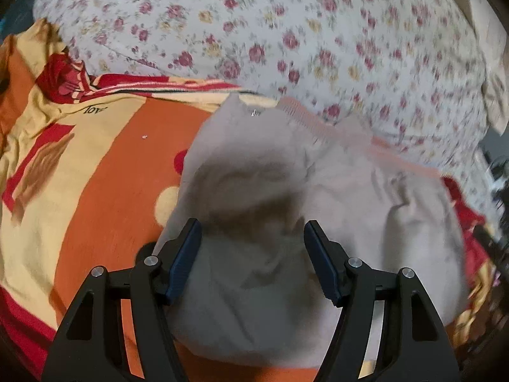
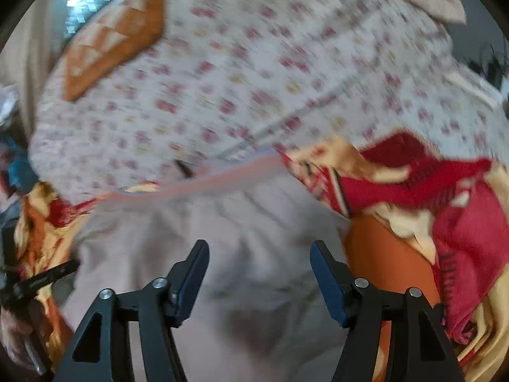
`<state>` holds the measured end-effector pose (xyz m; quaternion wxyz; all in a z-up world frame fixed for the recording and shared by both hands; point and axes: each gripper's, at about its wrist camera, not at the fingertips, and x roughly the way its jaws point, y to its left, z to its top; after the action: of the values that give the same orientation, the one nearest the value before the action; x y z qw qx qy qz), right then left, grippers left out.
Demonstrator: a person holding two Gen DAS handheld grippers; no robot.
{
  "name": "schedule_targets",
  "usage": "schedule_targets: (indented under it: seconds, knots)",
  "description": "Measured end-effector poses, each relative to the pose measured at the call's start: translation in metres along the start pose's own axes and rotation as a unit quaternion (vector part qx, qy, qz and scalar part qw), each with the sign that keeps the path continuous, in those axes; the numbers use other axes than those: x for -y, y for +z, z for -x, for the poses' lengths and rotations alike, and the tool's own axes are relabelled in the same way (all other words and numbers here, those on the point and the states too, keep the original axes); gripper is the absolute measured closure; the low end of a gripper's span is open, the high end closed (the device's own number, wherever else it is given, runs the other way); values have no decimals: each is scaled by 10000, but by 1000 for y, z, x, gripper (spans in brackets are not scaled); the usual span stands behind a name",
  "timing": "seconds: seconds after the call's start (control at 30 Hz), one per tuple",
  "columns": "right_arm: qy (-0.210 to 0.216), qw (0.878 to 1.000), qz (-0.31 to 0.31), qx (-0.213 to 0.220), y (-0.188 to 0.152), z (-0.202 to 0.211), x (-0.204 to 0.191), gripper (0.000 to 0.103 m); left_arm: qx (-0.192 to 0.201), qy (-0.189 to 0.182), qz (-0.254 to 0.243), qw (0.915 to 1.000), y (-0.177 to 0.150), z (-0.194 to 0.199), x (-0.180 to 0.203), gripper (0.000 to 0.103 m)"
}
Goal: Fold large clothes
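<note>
While hovering over the cloth with nothing caught, plan the next pinch before closing.

Left gripper (image 1: pixel 253 222): jaws wide apart, pads bare, poised over the rumpled near part of the pale grey-pink soft knit garment (image 1: pixel 261 175). Right gripper (image 2: pixel 260 243): also wide and empty, above the smoother stretch of the same garment (image 2: pixel 191 238). Hard to tell from either view whether touching the fabric or just clear of it.

Nearest, beneath and between both pairs of fingers: the garment's body, bunched into soft folds, with a shadowed hollow under the left tool. For a clean fold, flatten that bulge first, then go for an edge or corner rather than a mid-panel lump. Take matching points on both sides for a straight fold line, and pinch shallow to avoid dragging up the bedding underneath.

Further ahead: the pink ribbed band (image 1: pixel 318 124) along the garment's far edge, apart from both sets of pads. Probably the firmest hold.

Under and around the garment: an orange, yellow and red patterned blanket (image 1: pixel 95 175), creased and heaped in red folds (image 2: pixel 461 238) to the right.

Beyond the band: a white quilt printed with small red and yellow flowers (image 1: pixel 254 31). Farthest: an orange cushion (image 2: pixel 121 38) resting on that quilt.
</note>
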<state>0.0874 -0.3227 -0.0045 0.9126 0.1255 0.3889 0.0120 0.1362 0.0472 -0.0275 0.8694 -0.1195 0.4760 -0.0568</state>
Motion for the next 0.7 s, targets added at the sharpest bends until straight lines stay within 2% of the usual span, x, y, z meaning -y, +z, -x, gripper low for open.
schedule_targets:
  seconds: [0.13, 0.27, 0.43, 0.47, 0.53, 0.57, 0.63, 0.7]
  knots:
    - [396, 9987, 327, -40, -2, 5, -27, 27, 192, -167, 129, 9996, -1, 18, 7, 36]
    - [587, 9965, 505, -302, -12, -13, -45, 26, 144, -238, -42, 9996, -8, 18, 22, 36]
    - [579, 9950, 453, -672, -34, -48, -41, 25, -127, -200, -336, 9992, -23, -1, 37, 36]
    - [566, 9949, 436, -706, -36, -52, -40, 23, -116, -145, -394, 9991, -24, -5, 38, 36]
    - [587, 9945, 517, -700, -38, -57, -43, 10, -88, -54, -508, 9987, -26, -8, 43, 36]
    - [650, 9936, 564, -728, -38, -58, -45, 0, -88, -23, -546, 9985, -25, -9, 44, 36]
    - [631, 9925, 621, -839, -40, -62, -50, 0, -76, -31, -526, 9986, -25, -11, 45, 33]
    - [607, 9935, 587, -768, -41, -60, -50, 0, -73, -85, -487, 9988, -24, -11, 42, 32]
